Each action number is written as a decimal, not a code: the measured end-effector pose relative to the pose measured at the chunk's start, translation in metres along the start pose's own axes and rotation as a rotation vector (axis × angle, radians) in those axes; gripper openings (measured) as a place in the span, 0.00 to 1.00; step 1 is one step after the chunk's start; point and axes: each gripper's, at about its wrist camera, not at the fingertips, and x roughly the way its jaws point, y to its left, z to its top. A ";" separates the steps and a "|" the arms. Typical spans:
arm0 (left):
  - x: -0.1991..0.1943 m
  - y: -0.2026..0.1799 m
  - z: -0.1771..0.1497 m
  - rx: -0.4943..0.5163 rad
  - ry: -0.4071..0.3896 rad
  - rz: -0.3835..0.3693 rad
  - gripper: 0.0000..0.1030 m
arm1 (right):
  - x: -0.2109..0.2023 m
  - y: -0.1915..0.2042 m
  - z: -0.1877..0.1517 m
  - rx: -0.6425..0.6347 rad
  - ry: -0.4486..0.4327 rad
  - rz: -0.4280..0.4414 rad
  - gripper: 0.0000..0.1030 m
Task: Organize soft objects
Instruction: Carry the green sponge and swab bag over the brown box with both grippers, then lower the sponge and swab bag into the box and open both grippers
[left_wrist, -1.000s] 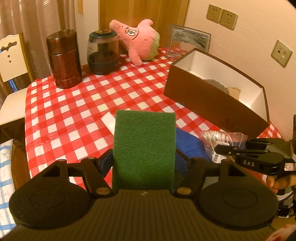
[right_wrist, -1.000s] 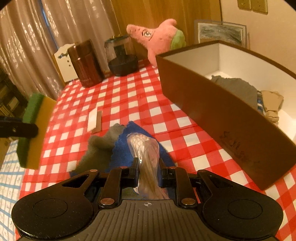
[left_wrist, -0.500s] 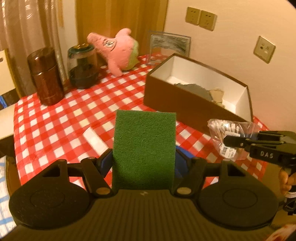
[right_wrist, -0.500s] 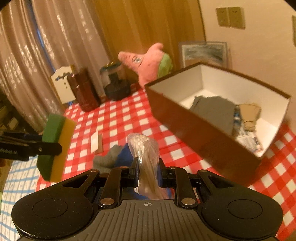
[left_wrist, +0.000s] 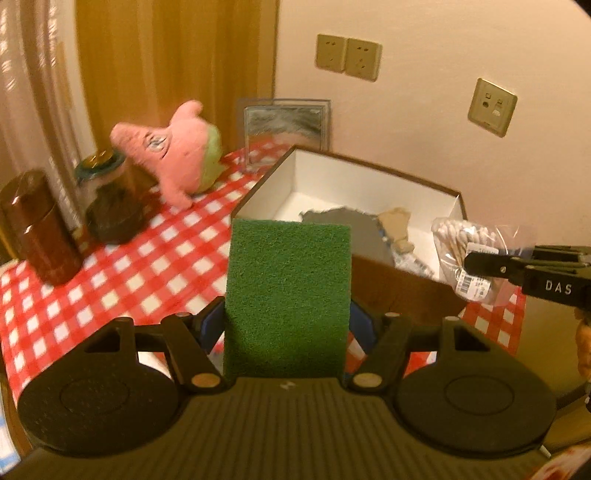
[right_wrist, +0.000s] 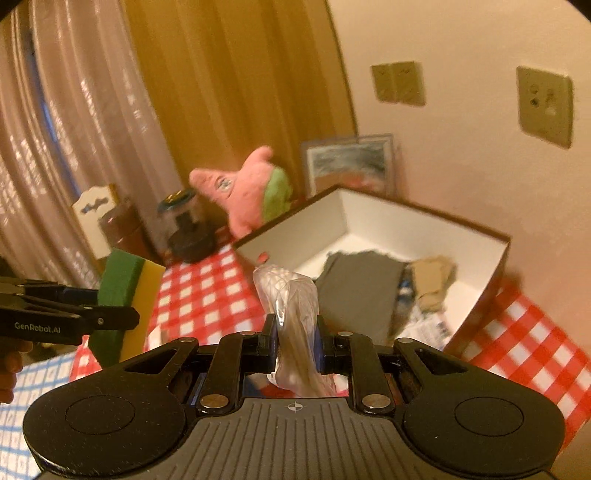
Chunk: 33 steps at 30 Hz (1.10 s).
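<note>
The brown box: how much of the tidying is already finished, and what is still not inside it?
Done: the brown box already holds a grey cloth and a beige item. In hand: the left gripper clamps a green sponge, and the right gripper clamps a clear bag of cotton swabs; both hang near the box, not yet dropped. Left: the pink plush lies on the table.

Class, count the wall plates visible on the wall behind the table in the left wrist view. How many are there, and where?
3: two wall plates side by side, the left one and its neighbour, above the box; a third lower to their right. Others may lie outside the frame.
</note>
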 end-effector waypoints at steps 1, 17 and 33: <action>0.004 -0.003 0.006 0.011 -0.005 -0.003 0.66 | 0.000 -0.004 0.005 0.000 -0.010 -0.010 0.19; 0.092 -0.043 0.091 0.105 0.006 -0.047 0.66 | 0.041 -0.059 0.057 0.007 -0.055 -0.111 0.19; 0.187 -0.045 0.132 0.167 0.096 -0.049 0.66 | 0.097 -0.106 0.075 0.029 0.002 -0.161 0.19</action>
